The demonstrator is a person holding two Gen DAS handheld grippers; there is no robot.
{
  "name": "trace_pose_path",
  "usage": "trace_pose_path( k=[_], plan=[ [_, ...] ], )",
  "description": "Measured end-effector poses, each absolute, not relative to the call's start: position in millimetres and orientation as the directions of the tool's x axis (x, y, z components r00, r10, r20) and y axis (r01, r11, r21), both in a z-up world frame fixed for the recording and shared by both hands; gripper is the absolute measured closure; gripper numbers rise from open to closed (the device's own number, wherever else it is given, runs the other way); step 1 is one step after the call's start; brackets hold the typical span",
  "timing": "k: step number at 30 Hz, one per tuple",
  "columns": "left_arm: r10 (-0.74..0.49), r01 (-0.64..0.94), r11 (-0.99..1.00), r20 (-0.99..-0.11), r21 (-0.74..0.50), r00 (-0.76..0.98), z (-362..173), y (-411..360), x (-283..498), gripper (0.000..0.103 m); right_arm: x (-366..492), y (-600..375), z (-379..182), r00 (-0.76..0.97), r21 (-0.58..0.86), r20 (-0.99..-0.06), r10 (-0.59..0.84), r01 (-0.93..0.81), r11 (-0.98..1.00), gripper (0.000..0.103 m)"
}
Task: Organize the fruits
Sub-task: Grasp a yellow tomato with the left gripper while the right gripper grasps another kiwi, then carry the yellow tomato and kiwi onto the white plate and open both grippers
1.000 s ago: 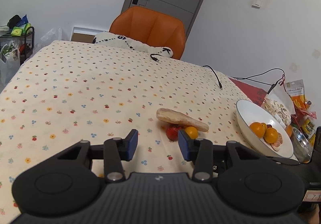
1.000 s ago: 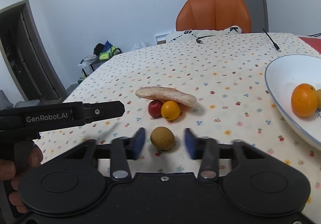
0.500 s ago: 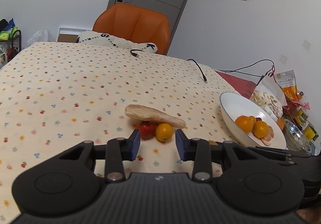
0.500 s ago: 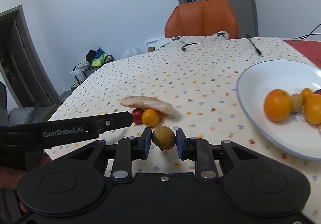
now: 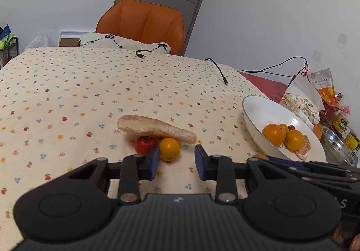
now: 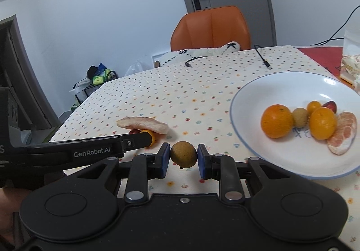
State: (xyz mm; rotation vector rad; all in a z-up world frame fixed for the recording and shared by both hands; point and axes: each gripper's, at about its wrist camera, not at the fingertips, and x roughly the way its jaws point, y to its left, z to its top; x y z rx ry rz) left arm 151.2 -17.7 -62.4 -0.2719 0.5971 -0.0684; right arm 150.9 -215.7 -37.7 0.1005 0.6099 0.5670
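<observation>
Flower-print tablecloth (image 5: 67, 84) is carrying the loose fruit; the right gripper (image 6: 183, 156) is pinching a small brown fruit (image 6: 183, 154) near the white bowl's (image 6: 258, 86) left rim. The left gripper (image 5: 176, 162), jaws just narrowing with nothing held, is nearing the small orange (image 5: 169, 148) tucked under a pale peel (image 5: 155, 128). Judging by roundness, either fruit could be slipping free and rolling

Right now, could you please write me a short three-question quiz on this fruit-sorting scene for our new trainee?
1. True or false: the right gripper is shut on the brown fruit.
2. Which loose fruit sits between the left gripper's closing jaws: A small orange, B red fruit, C pale slice?
3. What lies in the white bowl besides whole fruit?

Key: 1 true. 2 A, not yet gripped. 3 Peeled orange segments.
</observation>
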Motion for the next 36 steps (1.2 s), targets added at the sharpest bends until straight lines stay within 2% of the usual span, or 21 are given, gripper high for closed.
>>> trace_pose_path(
  k=[9, 13, 36],
  plan=[
    [-0.093, -0.038, 0.974, -0.549, -0.223, 0.831, -66, -26, 160, 0.071, 151, -227, -38, 0.685, 0.259, -0.513, 0.516, -0.450, 0.855, 0.078],
    [-0.068, -0.058, 0.978, -0.565, -0.202, 0.822, -71, -27, 164, 0.081, 149, -230, -38, 0.689, 0.261, -0.510, 0.515, -0.447, 0.856, 0.078],
    [-0.125, 0.017, 0.975, -0.489, -0.220, 0.863, -35, -49, 139, 0.082, 135, -254, -24, 0.732, 0.272, -0.466, 0.497, -0.416, 0.868, 0.078]
  ],
)
